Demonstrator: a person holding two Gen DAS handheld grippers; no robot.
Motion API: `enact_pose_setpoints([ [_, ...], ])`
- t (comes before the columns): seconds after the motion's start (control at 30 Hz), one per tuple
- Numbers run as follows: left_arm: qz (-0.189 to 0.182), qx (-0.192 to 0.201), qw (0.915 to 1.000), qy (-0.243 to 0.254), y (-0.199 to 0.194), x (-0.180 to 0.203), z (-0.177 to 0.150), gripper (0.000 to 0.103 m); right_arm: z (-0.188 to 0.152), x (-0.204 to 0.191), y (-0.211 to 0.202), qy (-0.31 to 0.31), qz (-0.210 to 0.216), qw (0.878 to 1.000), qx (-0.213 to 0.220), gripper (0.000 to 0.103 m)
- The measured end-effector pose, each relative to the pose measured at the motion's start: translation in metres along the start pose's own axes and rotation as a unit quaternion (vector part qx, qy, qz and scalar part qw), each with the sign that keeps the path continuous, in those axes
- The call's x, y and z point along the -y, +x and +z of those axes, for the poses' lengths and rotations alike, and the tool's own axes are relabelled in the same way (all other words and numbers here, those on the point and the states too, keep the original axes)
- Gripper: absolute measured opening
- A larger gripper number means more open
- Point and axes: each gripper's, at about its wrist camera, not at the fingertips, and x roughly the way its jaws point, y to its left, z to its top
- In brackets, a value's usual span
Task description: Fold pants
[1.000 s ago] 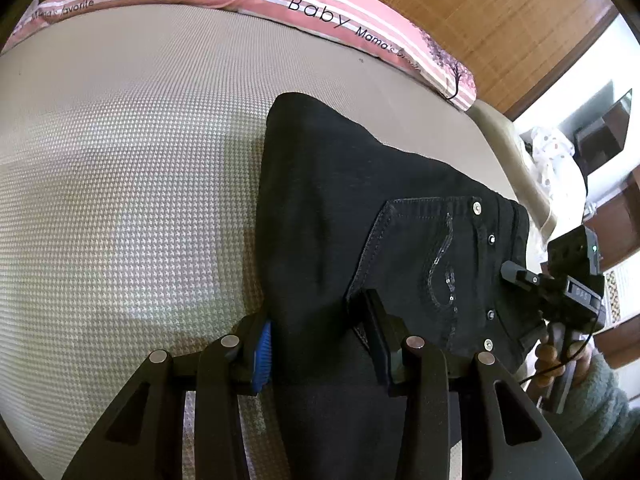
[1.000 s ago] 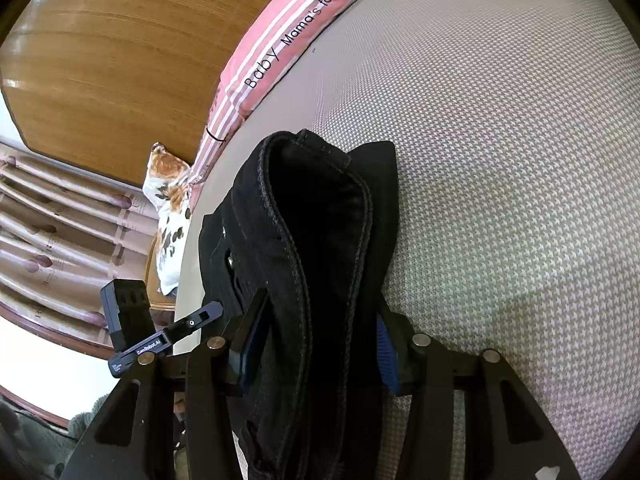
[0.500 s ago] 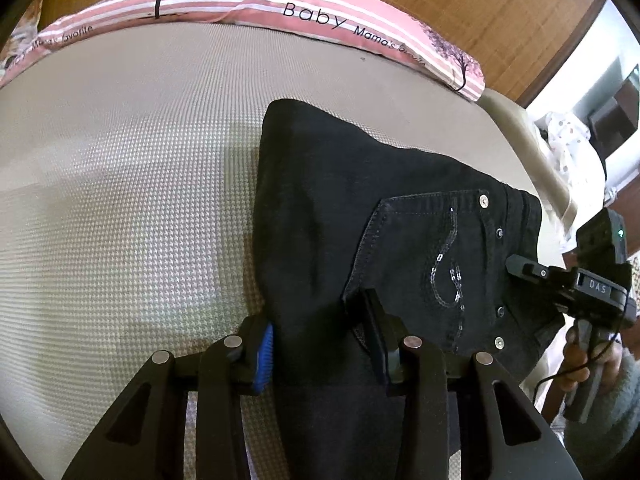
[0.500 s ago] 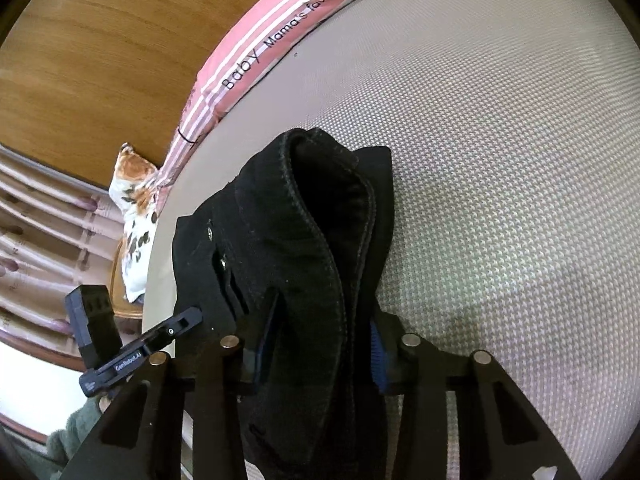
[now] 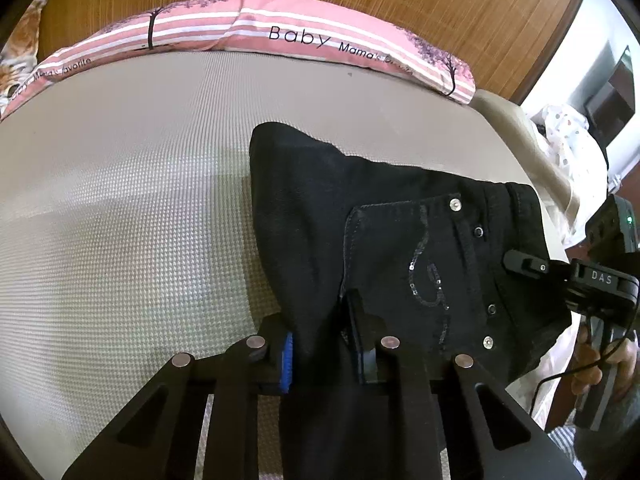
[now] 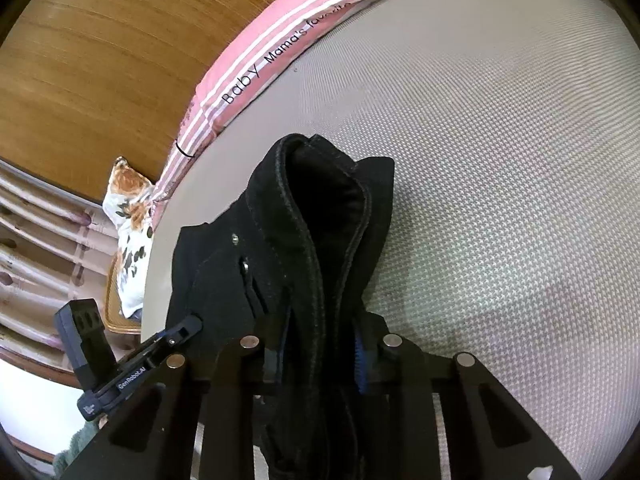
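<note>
1. Pink striped pillow (image 5: 304, 36), at the head of the bed: black lettering "Baby" in large type, followed by smaller "Mama's" with the rest cut off at the fabric's curve; further left on the same pillow, "Mama's favorite". The right wrist view shows "Baby Mama's favorite" on it.
2. Right tool (image 5: 600, 280), seen from the left wrist view: white letters "DAS" on its black body.
3. Left tool (image 6: 132, 380), seen from the right wrist view: white print "GenRobot.AI" along its black bar.
</note>
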Motion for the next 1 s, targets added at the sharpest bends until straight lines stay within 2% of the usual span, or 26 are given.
enact_pose_setpoints([
  [0.23, -0.02, 0.023, 0.9995, 0.0, -0.014, 0.001, 0.0, 0.021, -0.002, -0.012, -0.013, -0.004, 0.014, 1.0, 0.003, 0.022],
  [0.53, -0.03, 0.038, 0.9987, -0.015, -0.03, -0.01, 0.003, 0.02, -0.002, -0.026, -0.009, -0.001, 0.031, 1.0, 0.0, 0.021],
  [0.73, -0.016, 0.055, 0.9978, -0.035, -0.044, -0.033, 0.012, 0.02, 0.008, -0.049, 0.016, -0.005, 0.05, 0.999, -0.012, 0.021],
  [1.0, 0.018, 0.077, 0.9949, -0.062, -0.057, -0.082, 0.038, 0.02, 0.037, -0.093, 0.068, -0.019, 0.073, 0.997, -0.033, 0.021],
])
